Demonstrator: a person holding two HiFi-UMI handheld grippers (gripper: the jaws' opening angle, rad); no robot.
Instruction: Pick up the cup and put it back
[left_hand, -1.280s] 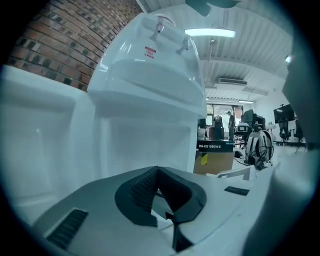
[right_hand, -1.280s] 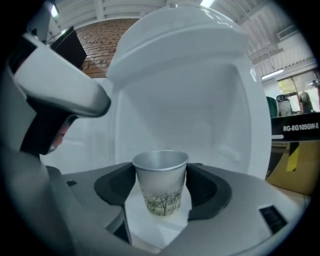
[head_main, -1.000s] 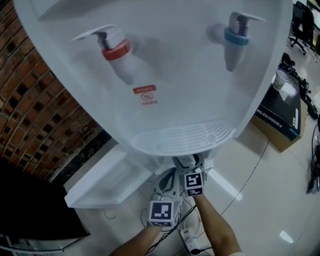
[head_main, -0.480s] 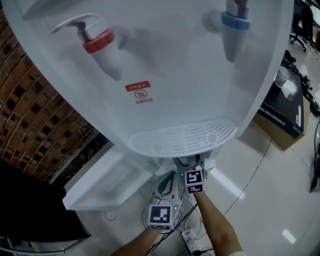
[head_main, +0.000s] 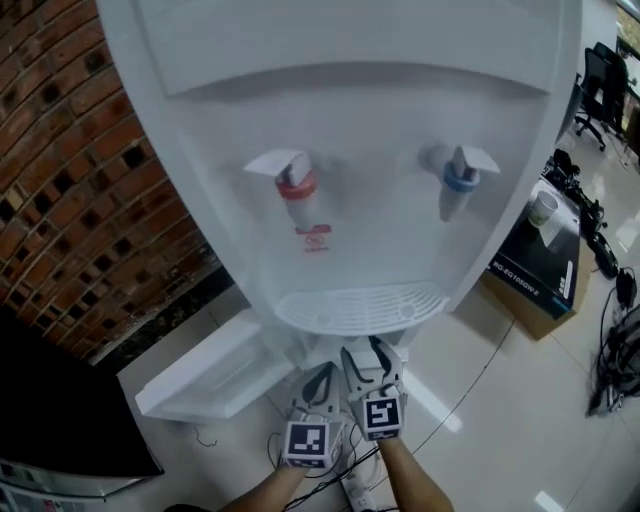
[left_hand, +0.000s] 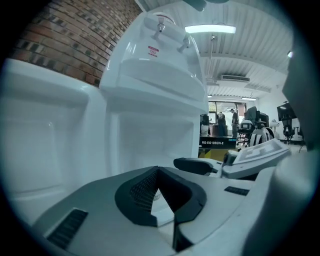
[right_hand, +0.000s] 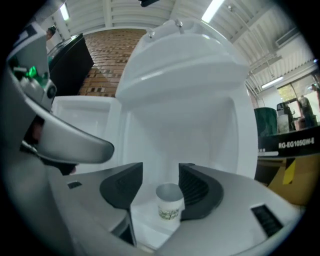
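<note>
A tall white water dispenser (head_main: 380, 120) stands against a brick wall (head_main: 60, 200), with a red tap (head_main: 296, 185) and a blue tap (head_main: 460, 178) above its drip tray (head_main: 360, 305). Under the red tap sits a small red label (head_main: 314, 238) – its writing is too small to read.

Both grippers point into the open recess below the tray. The cup (right_hand: 169, 201), a white paper one with a green print I cannot read, stands upright on the recess's white floor. The right gripper (right_hand: 161, 182) has it between its jaws. They have just been closing, yet a gap shows on the cup's left side; whether the right pad touches it I cannot tell.

The left gripper (left_hand: 159, 172) is just beside the right one, jaw tips together and nothing held.

On the floor to the right lies a black box (head_main: 535, 265) with white print ending "EG105GW-E" – the first letters are unclear. Another paper cup (head_main: 543, 207) stands on it.
</note>
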